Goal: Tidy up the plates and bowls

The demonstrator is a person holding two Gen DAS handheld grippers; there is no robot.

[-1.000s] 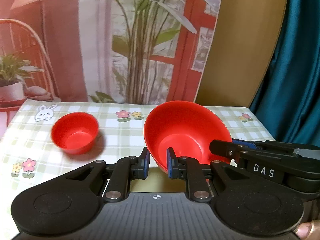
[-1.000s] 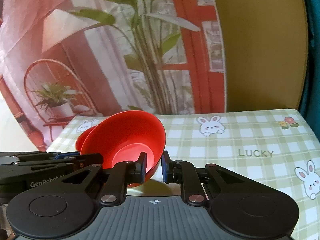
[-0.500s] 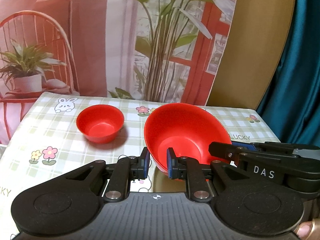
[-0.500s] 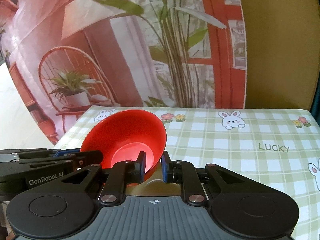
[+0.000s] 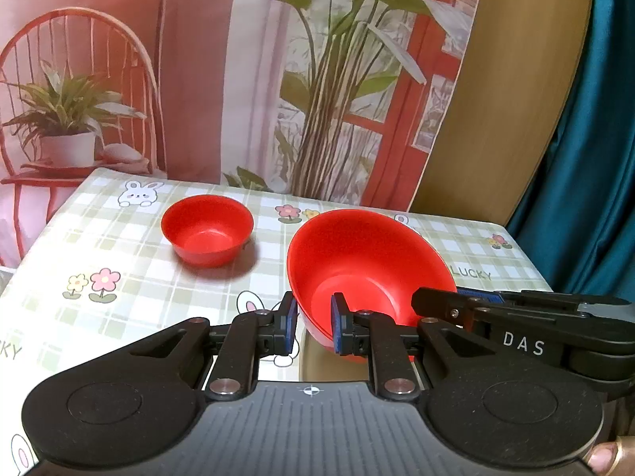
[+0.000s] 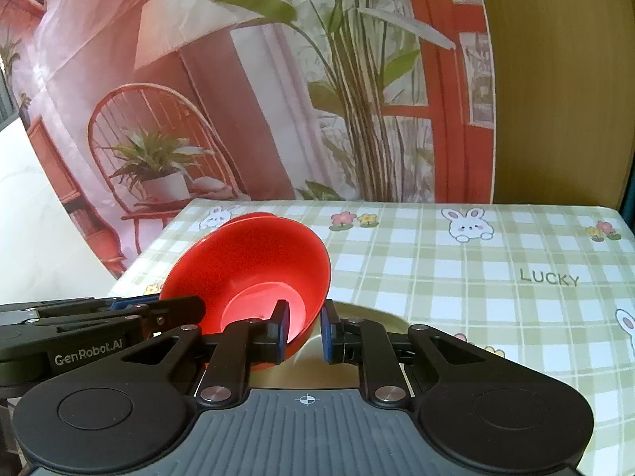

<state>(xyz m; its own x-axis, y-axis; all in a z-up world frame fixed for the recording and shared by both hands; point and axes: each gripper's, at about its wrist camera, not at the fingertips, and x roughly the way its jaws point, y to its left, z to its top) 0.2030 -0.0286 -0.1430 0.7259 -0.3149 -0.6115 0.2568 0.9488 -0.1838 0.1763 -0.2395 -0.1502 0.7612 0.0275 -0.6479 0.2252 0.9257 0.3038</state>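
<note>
Two red bowls are in sight, one large red bowl (image 5: pixel 369 261) and one small red bowl (image 5: pixel 207 230), along with two black grippers and one checked tablecloth (image 5: pixel 119 246).

Printed backdrop behind a checked table

A table (image 5: pixel 119 261) in green-checked bunny cloth fills the lower frame; behind it hangs a backdrop (image 5: pixel 238 79) picturing a red chair and plants, a tan panel (image 5: pixel 508 99) at upper right, a teal curtain (image 5: pixel 595 139) at far right.
</note>
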